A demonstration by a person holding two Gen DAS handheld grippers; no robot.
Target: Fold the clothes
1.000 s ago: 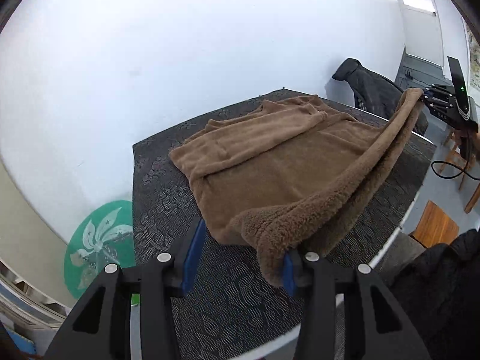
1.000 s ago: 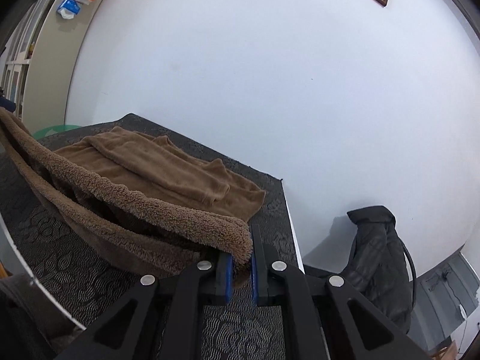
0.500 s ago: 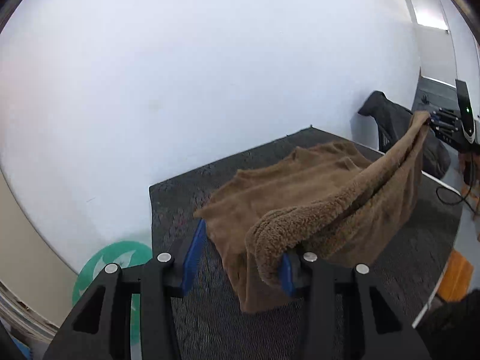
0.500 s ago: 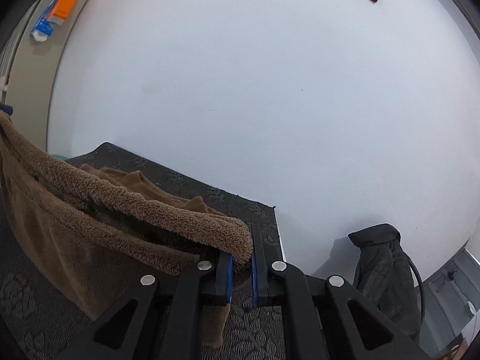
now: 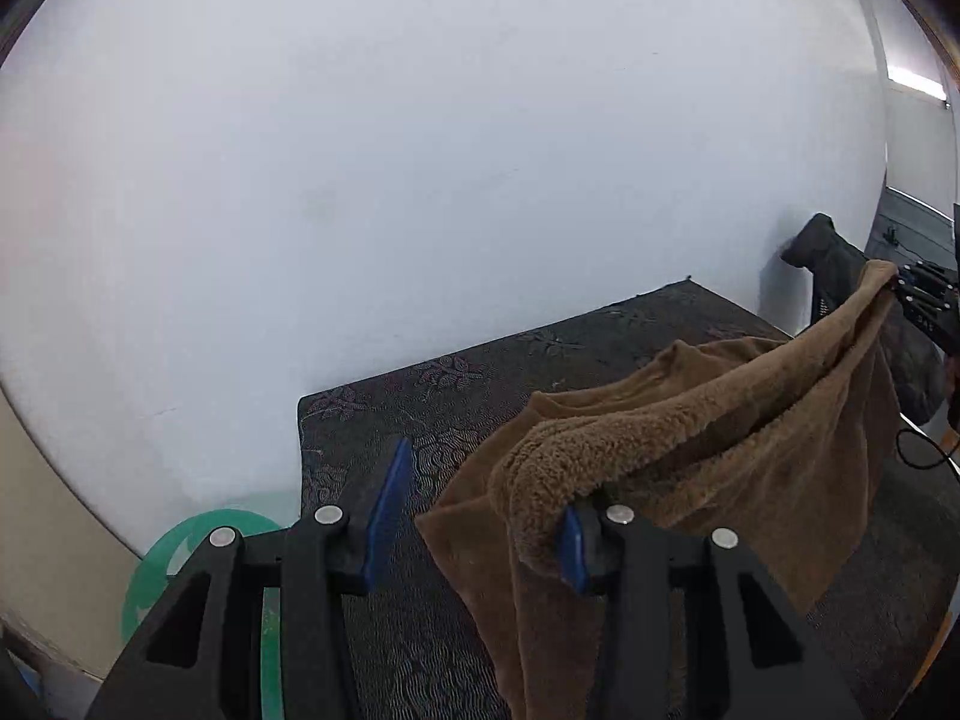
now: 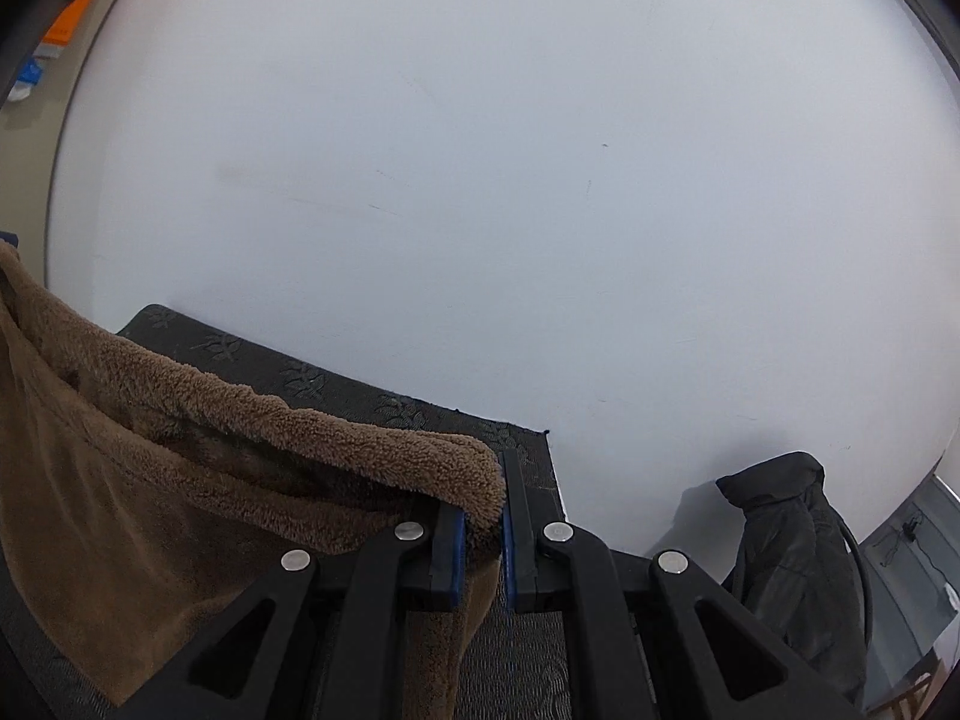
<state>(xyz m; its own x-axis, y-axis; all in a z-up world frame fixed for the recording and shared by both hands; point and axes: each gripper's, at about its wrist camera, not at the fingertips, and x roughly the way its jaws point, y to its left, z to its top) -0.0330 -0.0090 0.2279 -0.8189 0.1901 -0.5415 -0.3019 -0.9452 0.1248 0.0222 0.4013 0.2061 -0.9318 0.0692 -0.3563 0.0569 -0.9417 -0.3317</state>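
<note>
Left wrist view: the brown garment (image 5: 690, 450) is merely draped over one pad (image 5: 570, 546) of the left gripper (image 5: 480, 522), jaws parted; slippage is risked, though the right gripper (image 6: 483, 531) is clenched on it

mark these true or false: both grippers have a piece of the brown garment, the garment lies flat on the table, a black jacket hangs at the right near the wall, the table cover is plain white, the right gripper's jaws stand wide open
1. Both grippers have the brown garment. True: the left gripper carries it hooked over one finger, jaws apart; the right gripper pinches it.
2. The garment lies flat. False: its near edge is lifted, sagging between the grippers.
3. A black jacket hangs by the wall. True.
4. The table cover is plain white. False: it is dark and patterned.
5. The right jaws stand wide open. False: they are clamped on fleece.
</note>
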